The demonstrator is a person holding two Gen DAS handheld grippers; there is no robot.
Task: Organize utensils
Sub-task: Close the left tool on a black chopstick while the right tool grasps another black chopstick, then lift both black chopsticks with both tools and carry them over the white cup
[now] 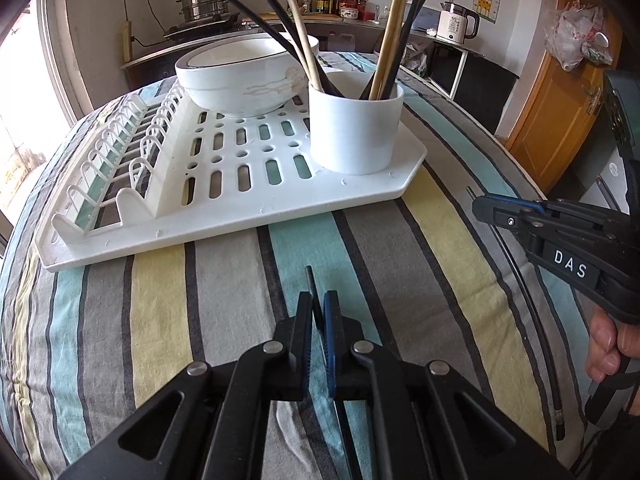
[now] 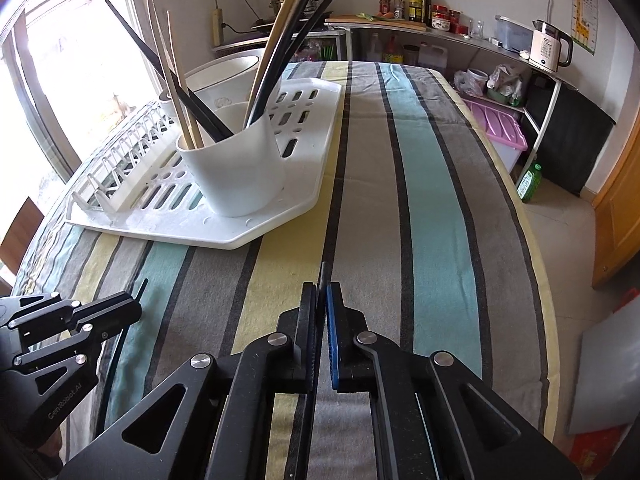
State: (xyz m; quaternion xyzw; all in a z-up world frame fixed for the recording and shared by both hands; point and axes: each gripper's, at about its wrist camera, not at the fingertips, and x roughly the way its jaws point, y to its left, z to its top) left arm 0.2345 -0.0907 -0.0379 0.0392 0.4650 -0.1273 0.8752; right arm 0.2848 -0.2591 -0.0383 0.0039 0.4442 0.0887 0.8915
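A white utensil cup [image 1: 356, 128] [image 2: 236, 172] stands on the white drying rack [image 1: 224, 200] [image 2: 280, 204] and holds several black and wooden chopsticks [image 1: 394, 40] [image 2: 188, 92]. My left gripper [image 1: 318, 300] is shut on a black chopstick [image 1: 310, 280] above the striped cloth. It also shows in the right wrist view [image 2: 132, 304]. My right gripper [image 2: 322, 292] is shut on another black chopstick [image 2: 323, 274]. In the left wrist view that gripper [image 1: 480, 204] holds the long chopstick [image 1: 532, 320] at the right.
A white bowl [image 1: 244, 76] sits on the rack behind the cup. The striped tablecloth [image 2: 420, 200] covers the table. A counter with a kettle [image 2: 548, 46], bottles and a pot stands at the back. The table edge runs along the right.
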